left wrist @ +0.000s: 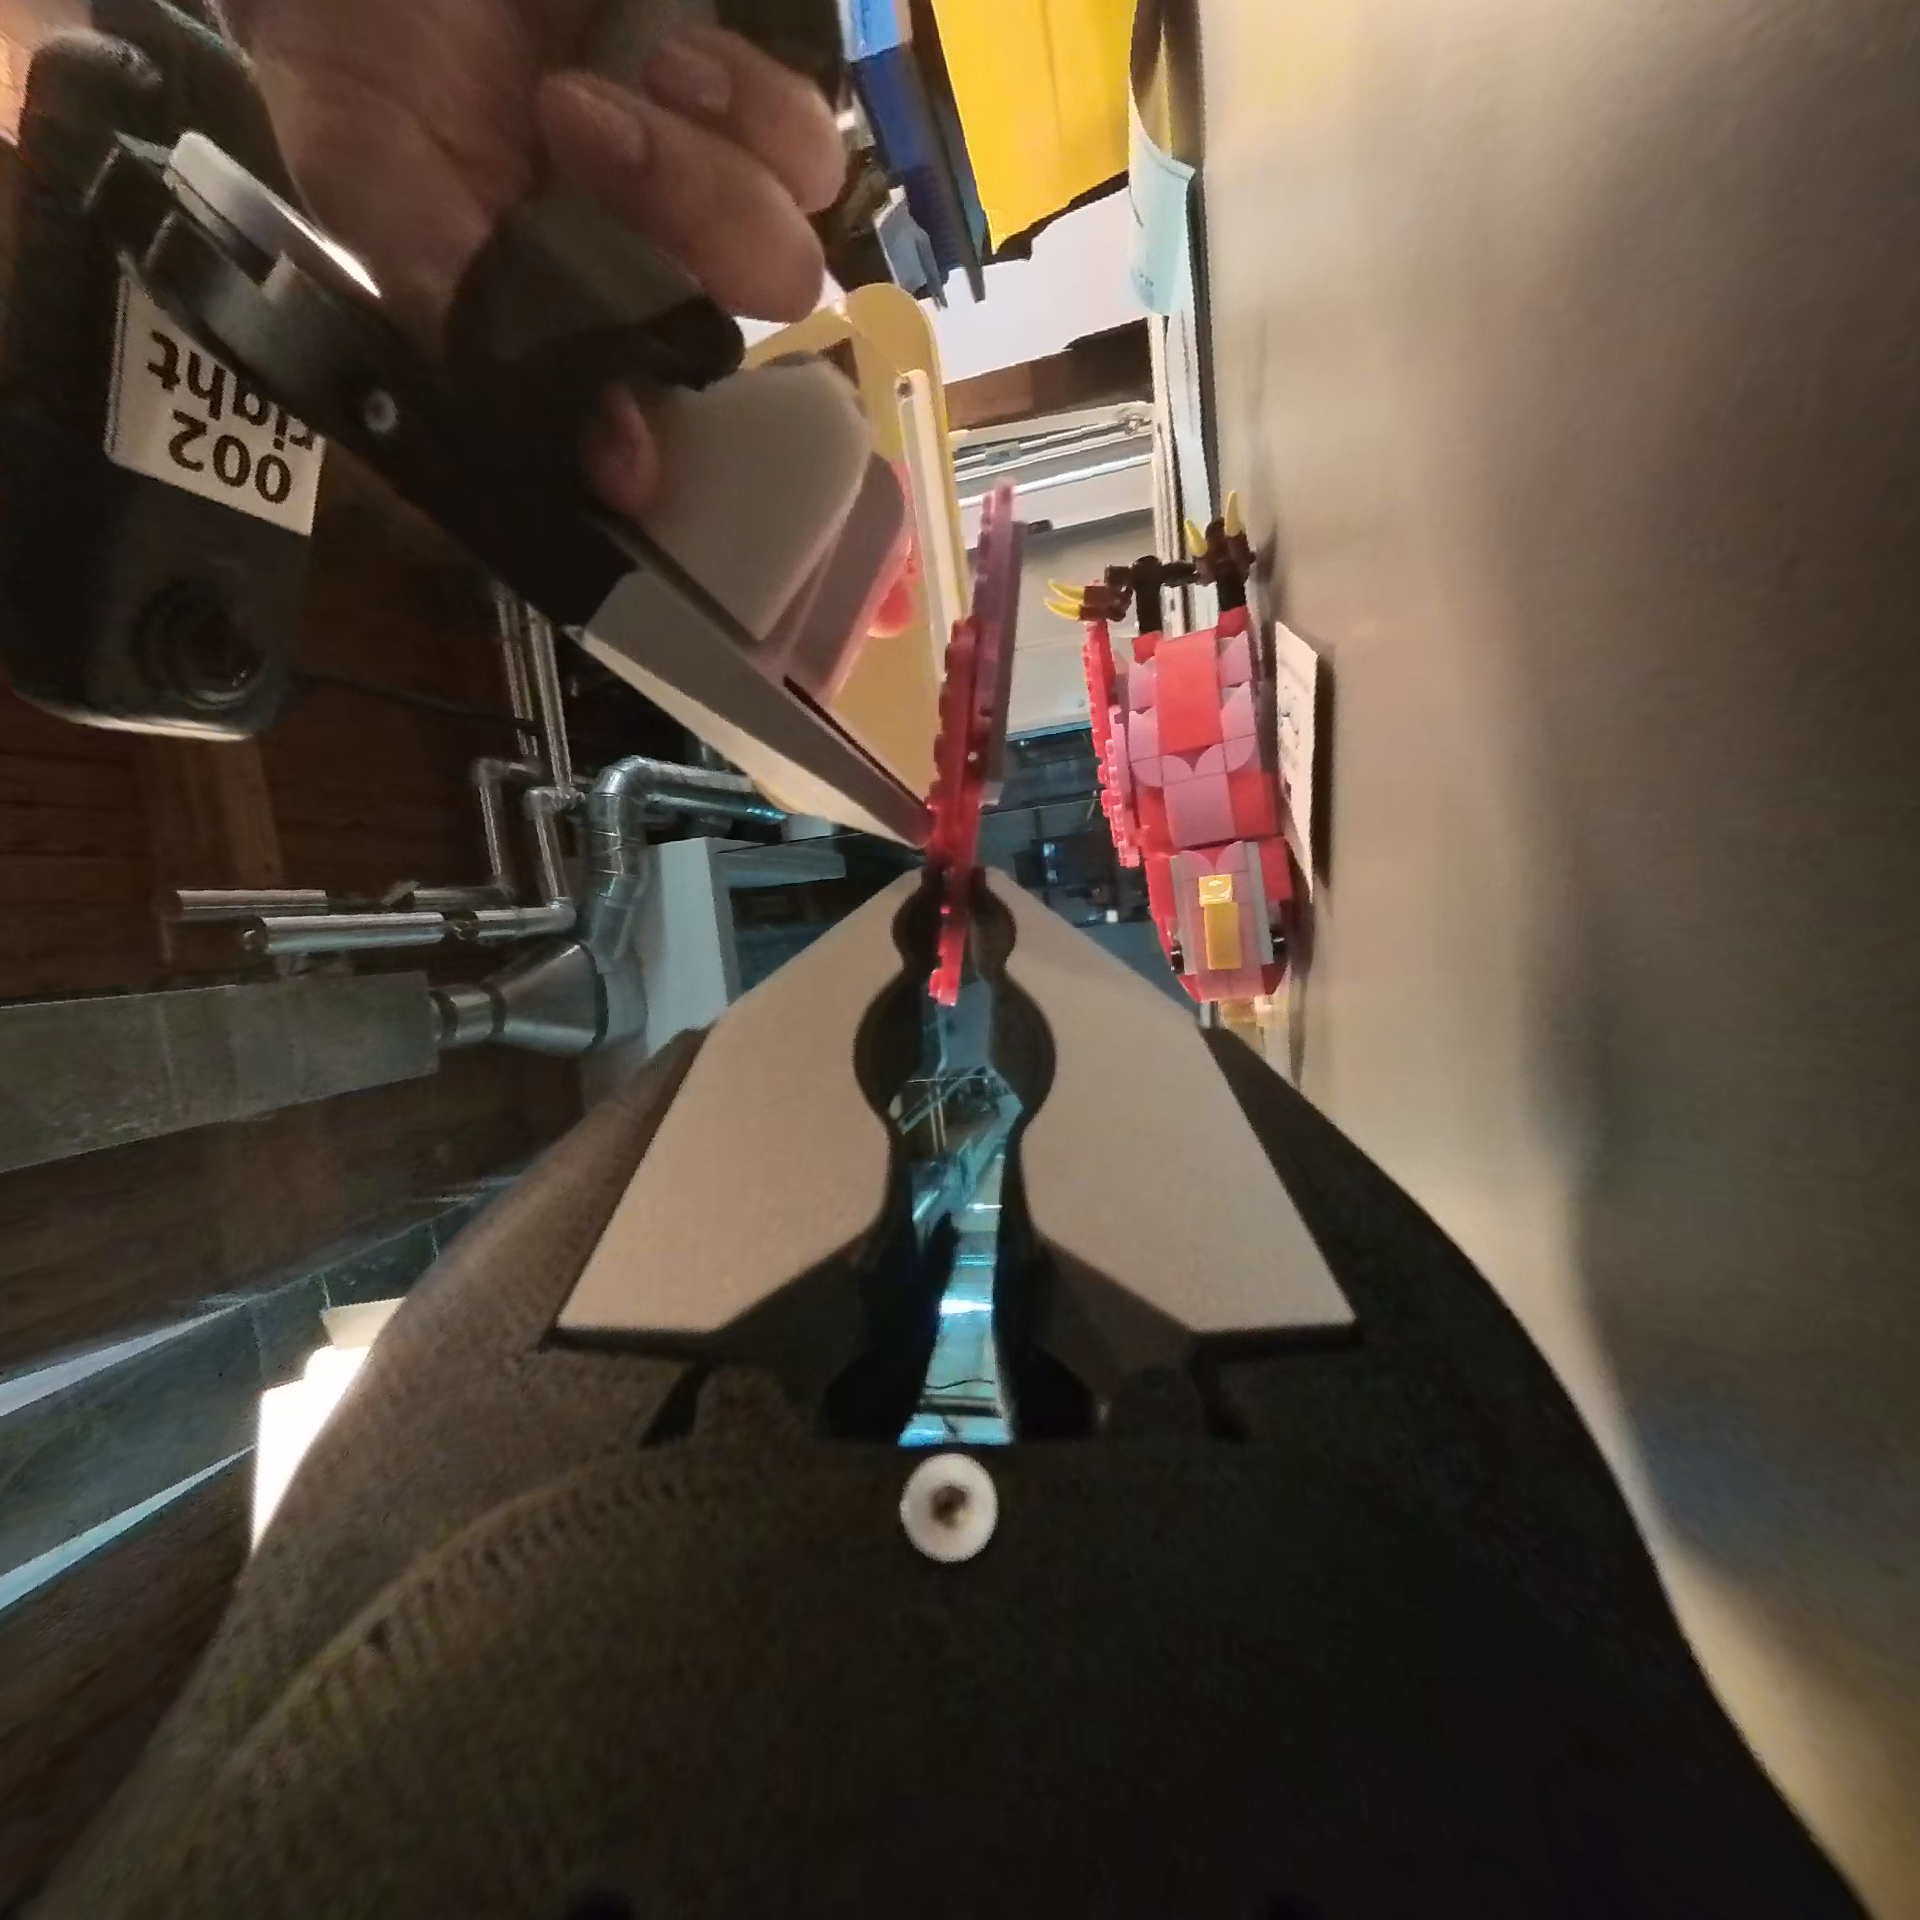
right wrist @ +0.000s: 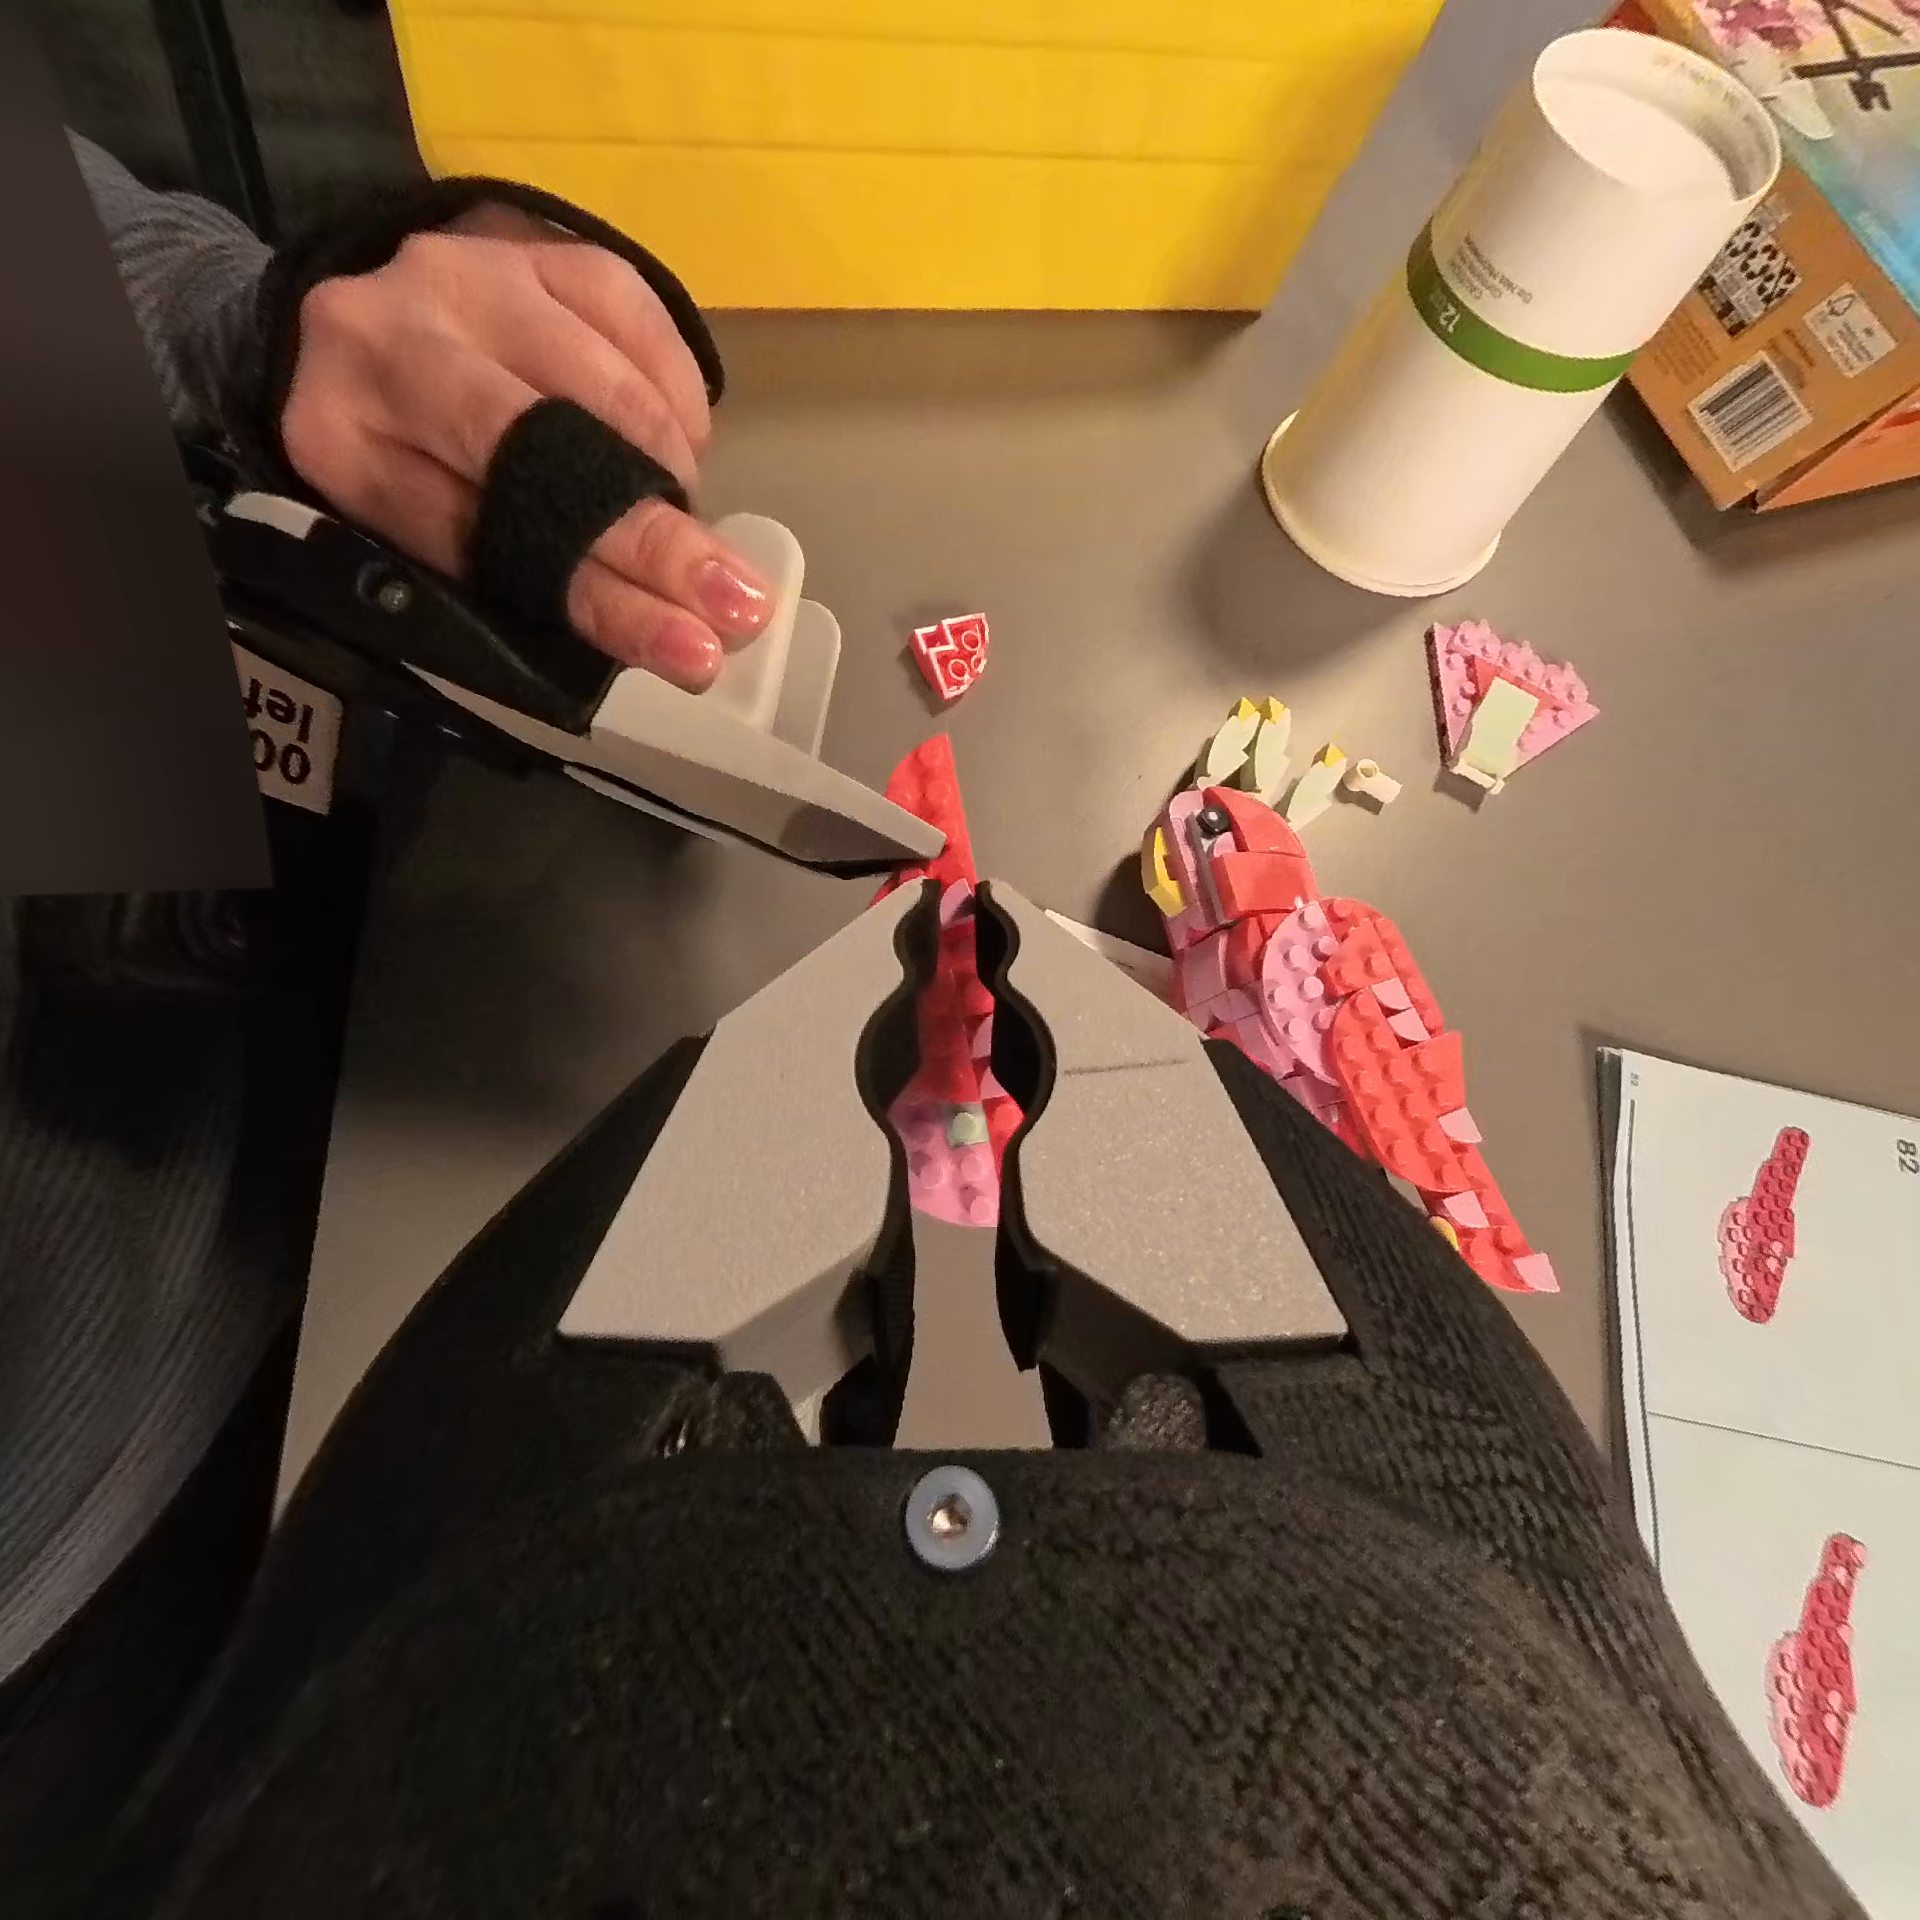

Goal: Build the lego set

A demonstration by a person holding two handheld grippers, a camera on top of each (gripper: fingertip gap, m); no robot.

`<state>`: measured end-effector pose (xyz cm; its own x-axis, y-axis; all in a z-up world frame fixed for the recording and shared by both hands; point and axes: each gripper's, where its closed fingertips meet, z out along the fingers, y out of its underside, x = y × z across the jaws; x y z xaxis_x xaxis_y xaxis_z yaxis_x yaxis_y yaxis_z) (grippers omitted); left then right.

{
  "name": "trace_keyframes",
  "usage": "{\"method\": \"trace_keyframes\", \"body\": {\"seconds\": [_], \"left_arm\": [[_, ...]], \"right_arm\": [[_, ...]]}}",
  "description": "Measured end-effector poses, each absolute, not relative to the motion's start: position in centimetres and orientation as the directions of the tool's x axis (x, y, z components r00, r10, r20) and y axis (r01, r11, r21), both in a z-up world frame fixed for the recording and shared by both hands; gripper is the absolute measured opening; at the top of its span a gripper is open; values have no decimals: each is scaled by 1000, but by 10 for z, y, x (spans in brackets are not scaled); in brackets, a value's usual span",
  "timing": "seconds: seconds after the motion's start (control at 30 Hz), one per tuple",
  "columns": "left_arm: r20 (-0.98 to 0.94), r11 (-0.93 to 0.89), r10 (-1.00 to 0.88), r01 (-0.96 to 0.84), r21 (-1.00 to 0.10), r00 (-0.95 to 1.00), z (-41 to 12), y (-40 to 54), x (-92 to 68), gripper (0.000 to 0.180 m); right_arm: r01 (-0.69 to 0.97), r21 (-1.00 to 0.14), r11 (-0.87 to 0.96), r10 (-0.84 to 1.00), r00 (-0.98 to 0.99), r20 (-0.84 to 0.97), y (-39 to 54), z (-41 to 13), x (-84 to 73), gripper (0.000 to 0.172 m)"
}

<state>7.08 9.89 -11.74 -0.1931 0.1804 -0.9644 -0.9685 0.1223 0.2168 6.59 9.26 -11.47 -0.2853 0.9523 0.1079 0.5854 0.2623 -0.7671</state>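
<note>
LEFT WRIST VIEW
Left tool [left wrist: 958, 883]: its two grey fingers are pressed together on the lower end of a flat red-and-pink brick-built wing plate [left wrist: 971, 748], which stands edge-on straight ahead of the tips, its long axis running on along the fingers and away from the camera.
Right tool [left wrist: 920, 826]: comes in slantwise from the upper left, held by a hand [left wrist: 582, 177]; its tips meet the same plate just above the left tool's tips (both tools are at the plate, neither nearer than the other).
Nearby: a red-and-pink brick-built parrot [left wrist: 1205, 769] lies on the grey surface [left wrist: 1558, 935] to the right of the plate, apart from it, with a small white card [left wrist: 1304, 748] under it.

RIGHT WRIST VIEW
Right tool [right wrist: 954, 894]: grey fingers pinching the wing plate [right wrist: 951, 1060]; the plate's long axis lies along the fingers, red tip beyond the tips, pink end back in the throat.
Left tool [right wrist: 930, 854]: enters from the left and grips the plate's red far end (its fingers look closed on it), just ahead of the right tool's tips.
Around: the parrot [right wrist: 1351, 1018] lies just right of the right tool; a small red brick piece [right wrist: 951, 652], a pink fan-shaped brick piece [right wrist: 1507, 707], a white paper cup [right wrist: 1507, 312], a yellow bin [right wrist: 883, 145], a cardboard box [right wrist: 1787, 343] and an open instruction booklet [right wrist: 1766, 1403] lie farther off.
In the way: nothing between the two tools but the plate itself.
</note>
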Motion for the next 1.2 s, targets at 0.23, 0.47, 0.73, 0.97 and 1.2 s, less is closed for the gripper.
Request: {"method": "trace_keyframes", "body": {"seconds": [0.23, 0.47, 0.73, 0.97, 1.2], "left_arm": [[-963, 122, 188, -968, 218, -193, -117, 99, 72, 3], [-965, 120, 183, -970, 212, -188, -118, 100, 71, 3], [-984, 80, 128, -988, 132, -121, -119, 106, 61, 6], [-994, 65, 90, -995, 75, -69, -121, 111, 62, 5], [-996, 62, 71, -996, 61, -57, -122, 112, 62, 5]], "right_arm": [[598, -758, 262, 954, -278, 110, 93, -114, 67, 8], [592, -765, 253, 959, -259, 116, 94, -110, 67, 13], [469, -596, 651, 752, -294, 590, 89, -113, 71, 54], [471, -243, 848, 395, -256, 882, 100, -129, 65, 47], [477, -130, 869, 281, -261, 923, 106, -133, 63, 34]]}}
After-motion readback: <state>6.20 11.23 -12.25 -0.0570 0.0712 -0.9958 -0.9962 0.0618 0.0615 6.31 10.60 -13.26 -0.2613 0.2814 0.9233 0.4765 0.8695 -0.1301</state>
